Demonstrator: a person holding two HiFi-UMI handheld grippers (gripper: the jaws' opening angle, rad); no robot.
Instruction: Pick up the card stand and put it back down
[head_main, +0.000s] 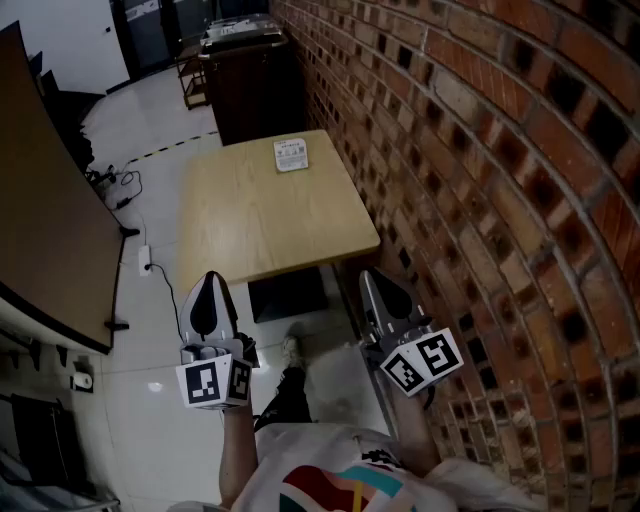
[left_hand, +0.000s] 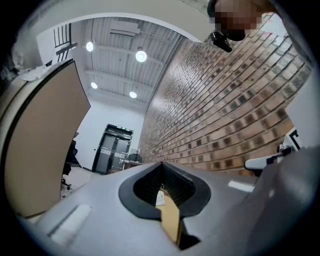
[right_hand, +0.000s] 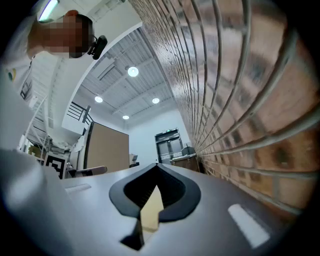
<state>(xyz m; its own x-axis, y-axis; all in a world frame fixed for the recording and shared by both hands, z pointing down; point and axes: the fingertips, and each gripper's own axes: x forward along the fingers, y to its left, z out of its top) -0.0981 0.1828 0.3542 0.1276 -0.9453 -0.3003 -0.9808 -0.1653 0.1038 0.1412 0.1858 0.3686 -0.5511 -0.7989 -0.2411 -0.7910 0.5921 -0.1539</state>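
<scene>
Head view: my L gripper (head_main: 209, 285) & R gripper (head_main: 375, 285) are both clenched, empty, at the table's (head_main: 250, 220) 6 o'clock edge; card stand (head_main: 291, 154) sits at 12 o'clock.

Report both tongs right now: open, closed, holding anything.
Left tongs: closed, tips together, holding nothing.
Right tongs: closed, tips together, holding nothing.
</scene>
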